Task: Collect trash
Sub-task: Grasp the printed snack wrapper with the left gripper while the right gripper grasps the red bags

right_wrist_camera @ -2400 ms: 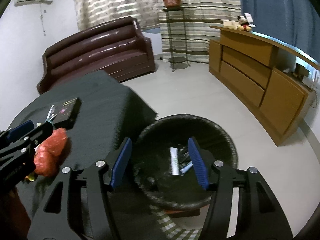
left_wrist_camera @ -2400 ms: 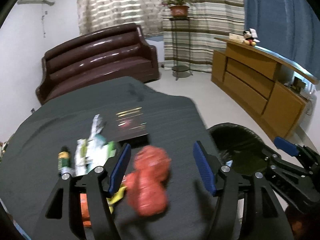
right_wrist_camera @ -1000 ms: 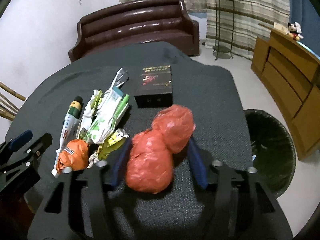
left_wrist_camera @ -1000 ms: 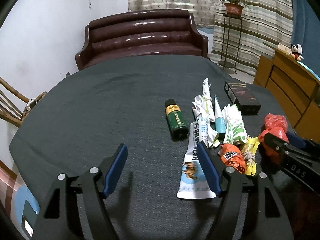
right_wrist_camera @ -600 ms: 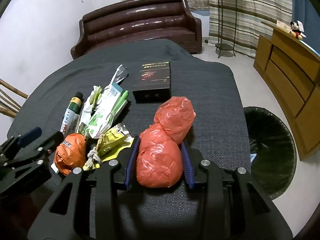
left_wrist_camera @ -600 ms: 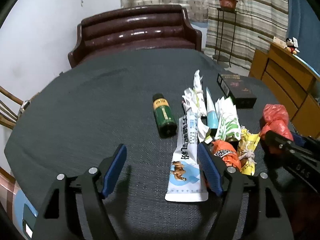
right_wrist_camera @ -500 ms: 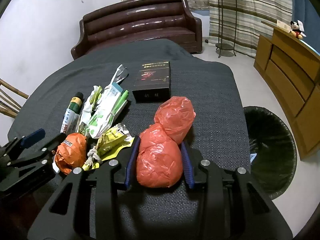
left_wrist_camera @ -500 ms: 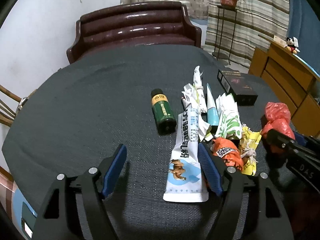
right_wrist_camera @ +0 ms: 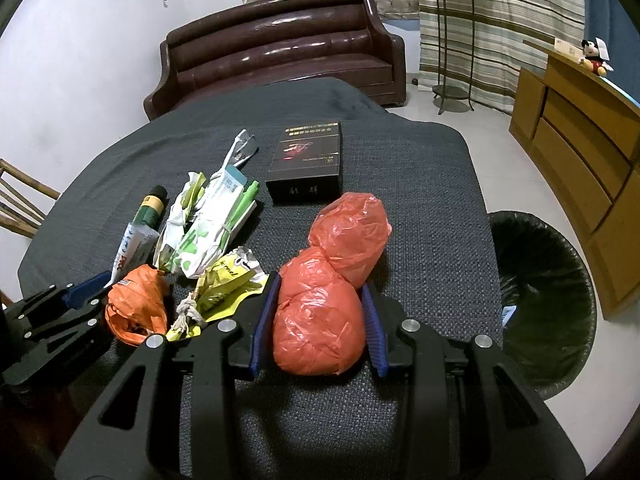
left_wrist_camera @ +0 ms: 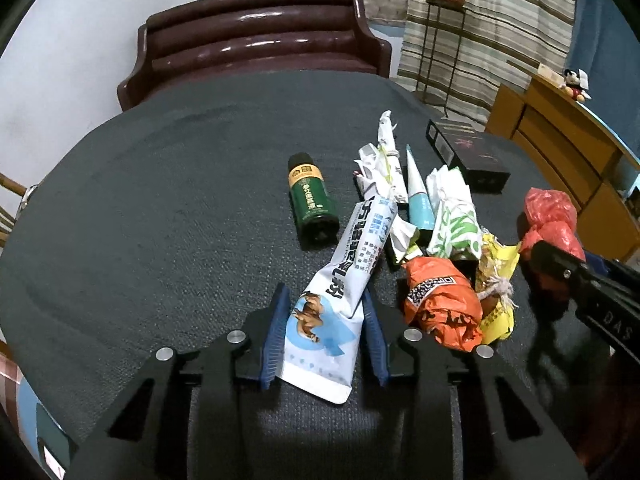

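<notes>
Gripping stage: left tool [left_wrist_camera: 323, 334] pinching the white pouch [left_wrist_camera: 340, 280], right tool [right_wrist_camera: 316, 322] squeezing the red bag [right_wrist_camera: 320, 320]; next, lift toward the bin [right_wrist_camera: 540, 300], right side of frame.

The right gripper's [left_wrist_camera: 600, 292] black body carries white letters "DAS" — partly cut off. An orange wrapper [left_wrist_camera: 442, 304] shows a QR code. Other package print is too small to read.

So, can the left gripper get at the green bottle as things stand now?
Probably not right away: the left gripper is shut on the white pouch. The green bottle lies uncovered just beyond, touching the pouch.
</notes>
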